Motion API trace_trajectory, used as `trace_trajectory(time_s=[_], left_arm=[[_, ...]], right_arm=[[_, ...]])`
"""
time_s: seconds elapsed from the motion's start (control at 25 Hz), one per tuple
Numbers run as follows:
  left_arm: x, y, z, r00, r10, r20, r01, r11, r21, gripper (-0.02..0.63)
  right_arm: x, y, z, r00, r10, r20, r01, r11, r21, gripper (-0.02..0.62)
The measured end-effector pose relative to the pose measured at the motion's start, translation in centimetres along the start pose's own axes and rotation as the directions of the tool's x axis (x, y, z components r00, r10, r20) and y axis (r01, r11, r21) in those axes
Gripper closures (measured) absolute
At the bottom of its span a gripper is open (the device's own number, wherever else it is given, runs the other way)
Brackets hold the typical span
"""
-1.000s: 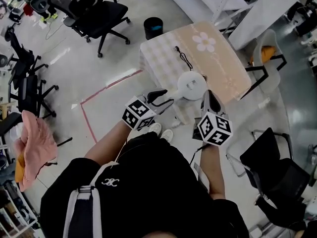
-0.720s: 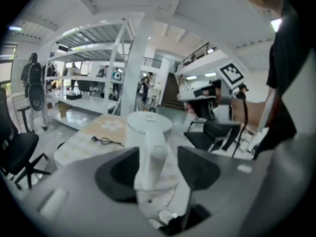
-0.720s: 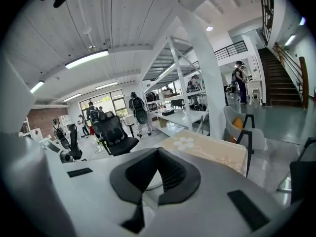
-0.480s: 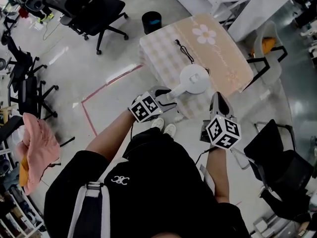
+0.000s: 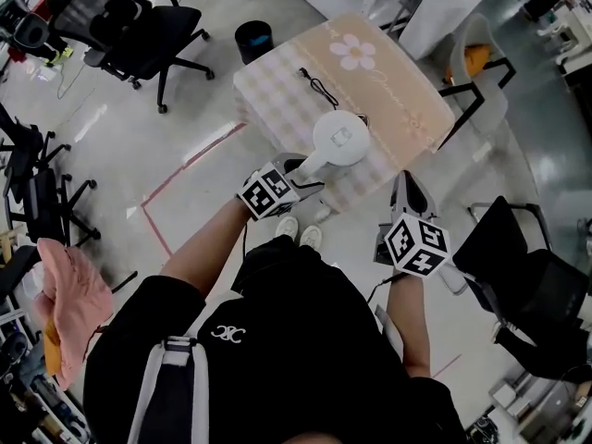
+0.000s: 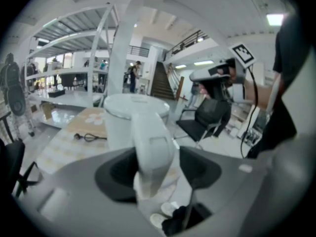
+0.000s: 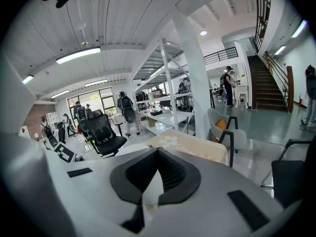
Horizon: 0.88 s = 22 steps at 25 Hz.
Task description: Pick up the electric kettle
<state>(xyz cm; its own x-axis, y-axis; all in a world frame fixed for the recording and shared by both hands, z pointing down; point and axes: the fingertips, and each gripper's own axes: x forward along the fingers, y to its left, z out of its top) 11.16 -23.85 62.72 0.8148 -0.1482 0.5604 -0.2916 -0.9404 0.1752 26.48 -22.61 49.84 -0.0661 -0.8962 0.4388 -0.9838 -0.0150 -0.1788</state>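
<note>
Beige checked cloth [image 5: 277, 104] with 1 white flower [image 5: 352, 52] printed at its far end covered a small table [image 5: 407, 109]. The table stood on a glossy grey floor [image 5: 139, 146] marked with red tape [image 5: 185, 166]. The white kettle [image 5: 340, 139] sat near the table's front edge, its handle [image 5: 310, 162] pointing toward the person. A coiled black cable [image 5: 319, 87] lay on the cloth behind it, apart from it.

The left gripper [image 5: 301, 174] reached the handle from the table's front-left corner. Its jaws were opening, set wide on either side of the handle. In the left gripper view the handle [image 6: 154, 147] ran between the 2 dark pads with a gap on each side, so nothing was gripped. The right gripper [image 5: 405, 185] hung off the table's front-right corner, beside the kettle but clear of it. Its jaws were closed tip to tip on nothing.

Around the table stood a black bin [image 5: 252, 40], black office chairs [image 5: 139, 26] to the left and a pale chair [image 5: 474, 63] with an orange cushion to the right. A pink fabric [image 5: 69, 289] lay heaped at the far left. The right gripper view showed white shelving [image 7: 170, 73] behind the table and a staircase [image 7: 269, 85] further back.
</note>
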Motion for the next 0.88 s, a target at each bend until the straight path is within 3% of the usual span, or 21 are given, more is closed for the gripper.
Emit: trace_trajectory(time_s=[0.16,0.4,0.72,0.88], left_arm=[[0.5,0.3,0.0,0.999,-0.039,-0.001,0.039,0.999,0.002,0.43],[0.4,0.1,-0.3,0.989,-0.15,-0.002,0.15,0.989,0.017,0.422],[1.0,-1.1,-0.6,0.964,-0.264,0.004,0.264,0.964,0.016,0.417],[2.2,-2.2,-2.4,0.959,-0.269,-0.09,0.279,0.95,0.136,0.403]], right_arm=[[-0.4,-0.8,-0.2,0.999,-0.033,0.002,0.033,0.999,0.009,0.598],[-1.0,-0.9,-1.0,0.996,-0.086,-0.008,0.086,0.995,-0.054,0.598],[-1.0,-0.8,-1.9,0.993,-0.115,-0.031,0.113,0.992,-0.059,0.598],[-1.1,-1.0,-2.1,0.99,-0.134,-0.044,0.131,0.989,-0.065,0.598]])
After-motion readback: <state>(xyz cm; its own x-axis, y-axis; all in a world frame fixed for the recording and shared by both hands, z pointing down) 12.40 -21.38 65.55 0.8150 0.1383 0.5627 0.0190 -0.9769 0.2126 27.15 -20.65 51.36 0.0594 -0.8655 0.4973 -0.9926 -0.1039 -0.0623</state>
